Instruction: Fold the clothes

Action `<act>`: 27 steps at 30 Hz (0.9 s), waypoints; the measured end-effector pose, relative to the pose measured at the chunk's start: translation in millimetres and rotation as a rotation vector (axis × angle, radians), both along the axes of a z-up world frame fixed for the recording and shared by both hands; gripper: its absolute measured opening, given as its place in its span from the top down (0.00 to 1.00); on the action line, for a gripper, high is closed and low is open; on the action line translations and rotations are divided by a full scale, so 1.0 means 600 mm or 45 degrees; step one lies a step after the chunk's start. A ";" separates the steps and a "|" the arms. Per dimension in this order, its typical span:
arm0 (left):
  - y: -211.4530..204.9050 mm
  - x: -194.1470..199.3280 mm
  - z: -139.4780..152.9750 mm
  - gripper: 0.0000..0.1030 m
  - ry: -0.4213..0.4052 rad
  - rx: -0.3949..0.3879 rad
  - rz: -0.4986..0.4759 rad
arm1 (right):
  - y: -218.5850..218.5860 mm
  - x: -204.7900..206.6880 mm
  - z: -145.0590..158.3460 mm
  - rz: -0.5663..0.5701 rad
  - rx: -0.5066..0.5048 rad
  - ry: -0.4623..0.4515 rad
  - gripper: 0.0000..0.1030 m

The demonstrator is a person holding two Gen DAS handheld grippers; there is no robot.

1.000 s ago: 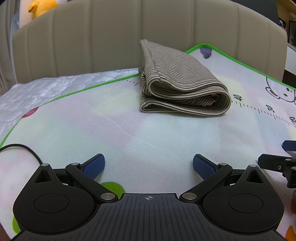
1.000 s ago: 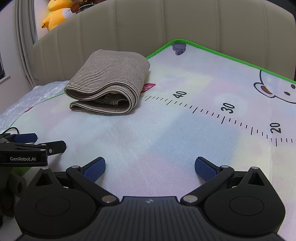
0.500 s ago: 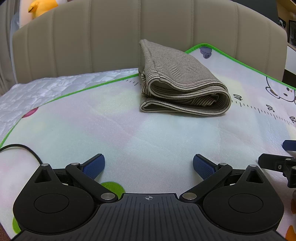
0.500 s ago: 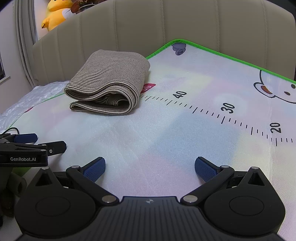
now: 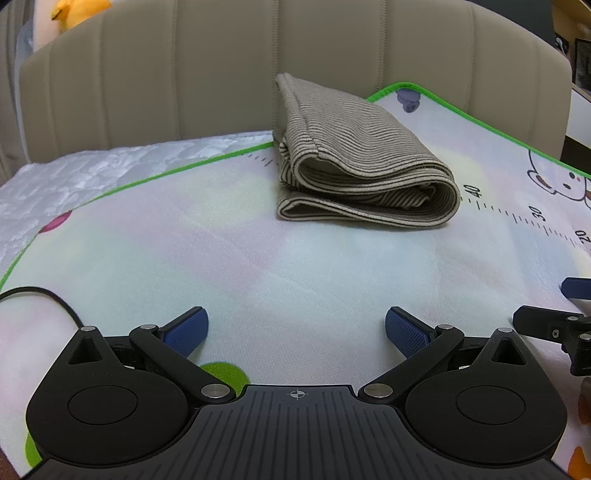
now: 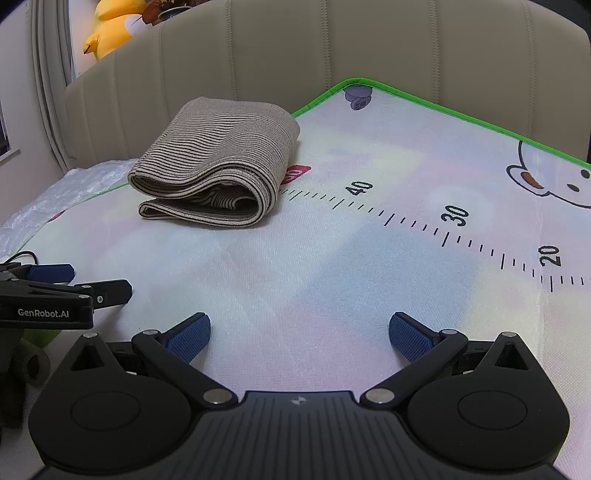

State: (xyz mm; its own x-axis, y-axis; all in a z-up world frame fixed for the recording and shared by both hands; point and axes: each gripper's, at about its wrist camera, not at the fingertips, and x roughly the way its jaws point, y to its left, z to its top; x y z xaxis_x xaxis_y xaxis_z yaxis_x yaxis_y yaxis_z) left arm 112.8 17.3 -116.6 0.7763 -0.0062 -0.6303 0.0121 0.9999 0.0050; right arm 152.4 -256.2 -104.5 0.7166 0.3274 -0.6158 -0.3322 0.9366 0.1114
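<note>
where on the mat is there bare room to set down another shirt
Bare mat lies between the folded striped garment and both open grippers, left and right, stretching right along the printed ruler. Only the far-left corner, where the garment sits, is taken.

A padded beige headboard (image 5: 229,70) with vertical stitched channels spans the back. A yellow plush toy (image 6: 110,27) sits above it at left. Grey curtain (image 6: 50,85) hangs at far left beside a window edge. White quilted bedding (image 5: 74,177) covers the mattress.

Yellow plush toy (image 6: 110,26), perhaps, edge-cropped
</note>
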 end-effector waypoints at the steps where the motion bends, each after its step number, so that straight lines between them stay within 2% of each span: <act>1: 0.000 0.000 0.000 0.00 0.000 0.002 -0.001 | 0.000 0.000 0.000 0.001 0.000 0.000 0.00; 27: -0.003 -0.003 -0.002 0.00 -0.012 0.012 -0.002 | -0.003 0.002 0.003 0.012 0.002 0.000 0.00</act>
